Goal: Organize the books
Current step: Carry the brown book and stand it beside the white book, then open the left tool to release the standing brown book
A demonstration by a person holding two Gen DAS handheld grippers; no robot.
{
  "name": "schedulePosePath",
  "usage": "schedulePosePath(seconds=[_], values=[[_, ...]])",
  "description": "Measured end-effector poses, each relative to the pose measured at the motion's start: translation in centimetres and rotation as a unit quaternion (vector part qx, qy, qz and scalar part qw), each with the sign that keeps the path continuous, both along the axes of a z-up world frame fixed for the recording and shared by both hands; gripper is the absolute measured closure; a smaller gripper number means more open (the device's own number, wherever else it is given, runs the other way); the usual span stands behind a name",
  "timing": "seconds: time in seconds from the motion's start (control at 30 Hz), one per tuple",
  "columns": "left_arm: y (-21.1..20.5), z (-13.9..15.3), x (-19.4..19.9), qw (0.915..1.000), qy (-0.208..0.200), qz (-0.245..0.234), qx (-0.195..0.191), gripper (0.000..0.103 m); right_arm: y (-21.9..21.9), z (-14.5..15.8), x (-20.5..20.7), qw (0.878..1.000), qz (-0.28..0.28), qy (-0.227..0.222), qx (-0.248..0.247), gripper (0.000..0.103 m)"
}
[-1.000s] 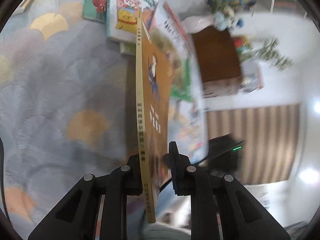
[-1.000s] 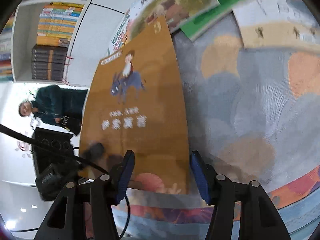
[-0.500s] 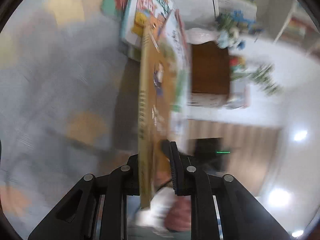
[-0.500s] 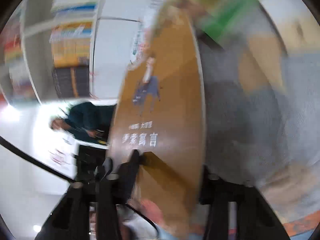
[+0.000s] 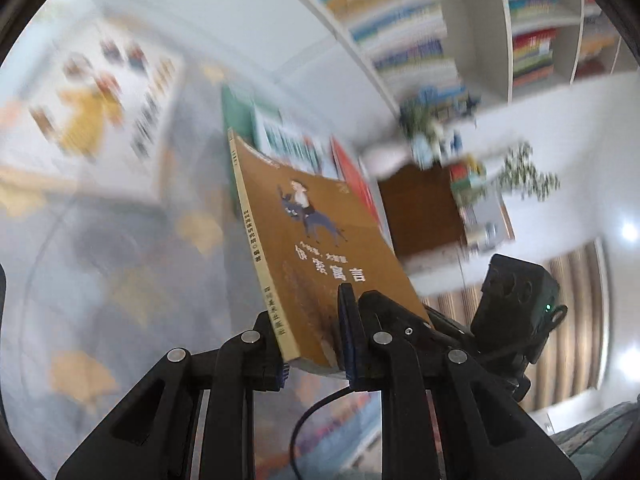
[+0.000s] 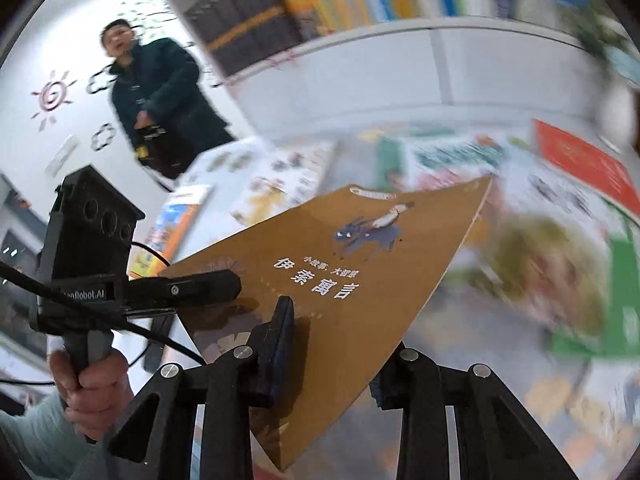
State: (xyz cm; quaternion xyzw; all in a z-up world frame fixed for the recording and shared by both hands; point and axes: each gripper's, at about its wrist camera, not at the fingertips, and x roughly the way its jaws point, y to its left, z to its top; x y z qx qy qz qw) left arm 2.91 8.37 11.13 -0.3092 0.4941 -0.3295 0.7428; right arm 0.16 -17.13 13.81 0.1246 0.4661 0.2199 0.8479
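Now that both grippers are off the patterned mat [image 5: 120, 240], the brown book [image 5: 320, 256] hangs in mid-air, tilted, spine to the left in the left wrist view. A sec ago it stood on edge over the mat with only the left gripper [image 5: 312, 344] pinching it; the right gripper [image 6: 332, 356] sat spread around its lower edge. Right gripper jaws have just been closing and now pinch the book's lower part, cover between them. Left gripper: still pressed on spine end, no change. Result: book is held at 2 points and lifted, so carry phase looks started; prob. headed for the bookshelf [image 5: 440, 40].

Surroundings, ref. both views:
- Other books [image 6: 460, 160] lie flat on the mat beyond the held one, incl. a red one [image 6: 580, 160] and a green one [image 6: 624, 280]; still to be sorted.
- Bookshelf rows look packed; free slot not visible.
- Low wooden cabinet [image 5: 424, 208] with plants [image 5: 524, 172] stands near the shelf.
- Person in dark jacket [image 6: 160, 92] stands by the shelf end; possible obstruction on that side.
- Cable [image 6: 120, 320] from the left unit trails near the book.
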Motion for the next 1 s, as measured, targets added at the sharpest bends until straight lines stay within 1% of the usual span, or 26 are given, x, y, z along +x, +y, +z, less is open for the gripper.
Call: schedulePosePath(seconds=[0.1,0.23,0.3,0.33,0.37,0.47,0.5,0.57,0.63,0.7,0.77,0.8,0.87,0.93,1.0], values=[[3.3,0.0,2.6,0.9985,-0.016,0.045,0.028,0.087,3.5,0.0,4.0,0.999,0.037,-0.009,0.012,0.072],[6.9,-2.0,5.8,0.9943,-0.005,0.099,0.039,0.087,8.4,-1.5,8.3,0.997,0.072,-0.003,0.017,0.072],[8.5,-3.1,6.9,0.9923,0.002,0.112,0.053,0.087,10.4,-3.0,11.1,0.996,0.085,0.015,0.026,0.072],[9.2,-4.0,7.7,0.9908,0.014,0.119,0.064,0.087,11.1,-3.5,11.8,0.995,0.088,0.023,0.030,0.071],[9.5,-4.4,7.8,0.9898,0.016,0.122,0.071,0.087,11.8,-4.3,13.0,0.995,0.090,0.038,0.035,0.071],[10.6,-5.3,8.3,0.9837,0.026,0.131,0.120,0.085,13.2,-7.0,15.6,0.992,0.087,0.077,0.047,0.071],[11.4,-5.7,8.4,0.9795,0.030,0.143,0.139,0.085,13.4,-8.0,16.3,0.991,0.083,0.091,0.048,0.071],[12.8,-6.5,8.3,0.9722,0.041,0.161,0.165,0.085,13.7,-9.4,17.2,0.990,0.075,0.109,0.047,0.071],[14.2,-7.4,8.3,0.9690,0.053,0.178,0.163,0.085,14.2,-10.8,17.4,0.989,0.074,0.126,0.038,0.071],[14.5,-7.8,8.7,0.9644,0.058,0.192,0.172,0.085,14.9,-10.6,17.5,0.990,0.079,0.113,0.038,0.071],[14.3,-8.1,9.5,0.9561,0.055,0.207,0.200,0.084,16.3,-10.5,17.5,0.990,0.090,0.109,0.021,0.071],[14.1,-8.3,9.8,0.9547,0.056,0.207,0.206,0.083,17.0,-10.3,17.4,0.990,0.095,0.101,0.006,0.071],[13.7,-8.4,10.0,0.9548,0.055,0.205,0.208,0.083,17.4,-10.2,17.2,0.990,0.106,0.094,-0.009,0.069],[13.4,-8.2,10.0,0.9539,0.050,0.199,0.219,0.082,16.5,-10.3,17.2,0.988,0.109,0.114,-0.002,0.067],[13.0,-8.3,9.8,0.9558,0.053,0.190,0.218,0.082,14.4,-10.5,17.5,0.987,0.078,0.139,0.021,0.066]])
